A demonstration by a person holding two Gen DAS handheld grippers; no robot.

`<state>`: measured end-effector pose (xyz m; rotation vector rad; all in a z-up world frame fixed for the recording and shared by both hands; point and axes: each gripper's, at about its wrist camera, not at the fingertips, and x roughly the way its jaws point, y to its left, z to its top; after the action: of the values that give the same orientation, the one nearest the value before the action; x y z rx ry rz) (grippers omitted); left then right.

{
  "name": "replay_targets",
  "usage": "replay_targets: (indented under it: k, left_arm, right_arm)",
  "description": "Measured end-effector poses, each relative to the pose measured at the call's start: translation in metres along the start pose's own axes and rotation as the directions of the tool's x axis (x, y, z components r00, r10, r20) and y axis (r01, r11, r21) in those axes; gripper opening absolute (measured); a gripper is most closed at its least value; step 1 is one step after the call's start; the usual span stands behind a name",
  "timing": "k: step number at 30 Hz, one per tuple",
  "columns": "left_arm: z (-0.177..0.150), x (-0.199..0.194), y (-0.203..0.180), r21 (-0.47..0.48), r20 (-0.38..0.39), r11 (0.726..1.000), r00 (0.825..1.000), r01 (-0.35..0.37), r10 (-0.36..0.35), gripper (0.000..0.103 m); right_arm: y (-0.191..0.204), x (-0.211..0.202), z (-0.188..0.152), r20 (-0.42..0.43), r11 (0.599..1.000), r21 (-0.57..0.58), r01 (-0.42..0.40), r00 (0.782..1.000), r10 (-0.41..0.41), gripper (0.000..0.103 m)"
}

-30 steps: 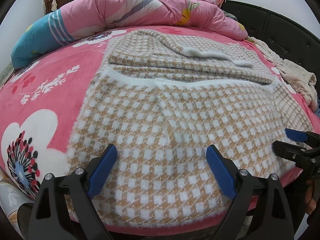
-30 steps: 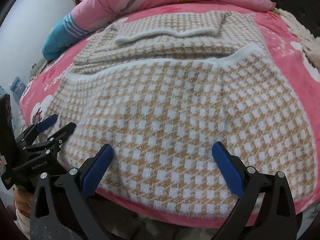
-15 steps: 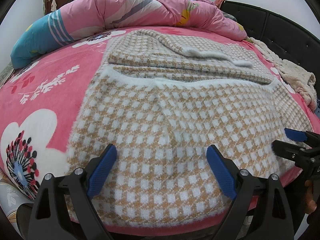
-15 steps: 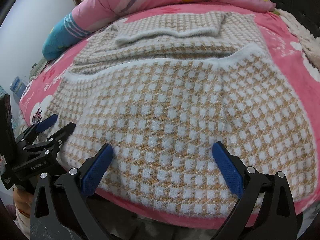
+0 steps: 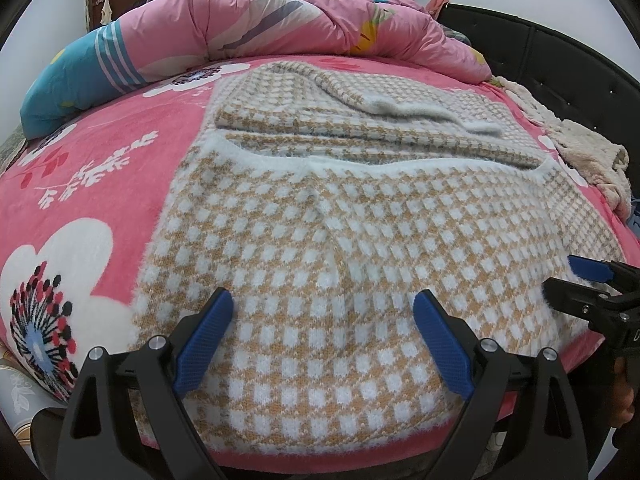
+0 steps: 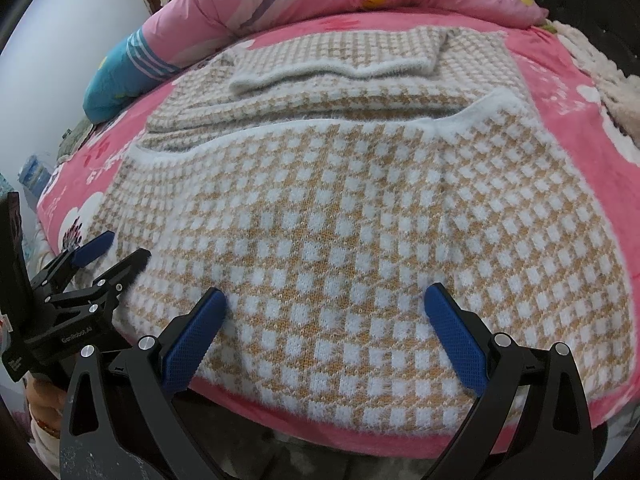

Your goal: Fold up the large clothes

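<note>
A large tan-and-white checked knit garment (image 5: 340,240) (image 6: 340,208) lies spread on the pink bed, its near half folded over the far half, with a sleeve (image 5: 420,112) laid across the far part. My left gripper (image 5: 324,304) hovers open over the garment's near edge, nothing between its blue pads. My right gripper (image 6: 324,300) is open too, over the same near edge further right. Each gripper shows in the other's view: the right one (image 5: 564,280) at the garment's right corner, the left one (image 6: 116,248) at its left corner.
A pink floral blanket (image 5: 92,184) covers the bed. A bunched pink quilt (image 5: 280,20) and a blue pillow (image 5: 72,80) lie along the far side. A cream fuzzy cloth (image 5: 580,152) sits by the black headboard (image 5: 560,64) at right.
</note>
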<state>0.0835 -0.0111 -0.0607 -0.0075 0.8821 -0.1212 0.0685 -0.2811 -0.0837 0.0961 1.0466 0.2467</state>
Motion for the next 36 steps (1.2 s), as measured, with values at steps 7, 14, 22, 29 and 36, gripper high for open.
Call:
replay_targets:
  k: [7, 14, 22, 29, 36]
  left_arm:
    - [0.000, 0.000, 0.000, -0.001, 0.000, 1.000, 1.000, 0.002, -0.002, 0.090]
    - [0.000, 0.001, 0.001, 0.004, 0.000, 1.000, 1.000, 0.006, -0.006, 0.090]
    - [0.000, 0.001, 0.000, 0.005, -0.002, 1.000, 1.000, 0.007, -0.007, 0.091]
    - [0.000, 0.002, 0.001, 0.006, -0.003, 1.000, 1.000, 0.008, -0.008, 0.091]
    - [0.000, 0.002, 0.001, 0.007, -0.004, 1.000, 1.000, 0.009, -0.009, 0.091]
  right_arm:
    - [0.003, 0.000, 0.001, -0.010, 1.000, 0.002, 0.010, 1.000, -0.010, 0.095]
    - [0.018, -0.011, 0.013, 0.008, 0.999, -0.028, 0.038, 0.999, -0.037, 0.095]
    - [0.043, -0.013, 0.029, 0.079, 0.994, -0.102, 0.029, 0.997, -0.021, 0.094]
    - [0.052, -0.007, 0.034, 0.084, 0.992, -0.128, 0.019, 0.996, -0.008, 0.090]
    - [0.048, 0.004, 0.025, 0.049, 0.993, -0.114, 0.027, 0.999, -0.021, 0.090]
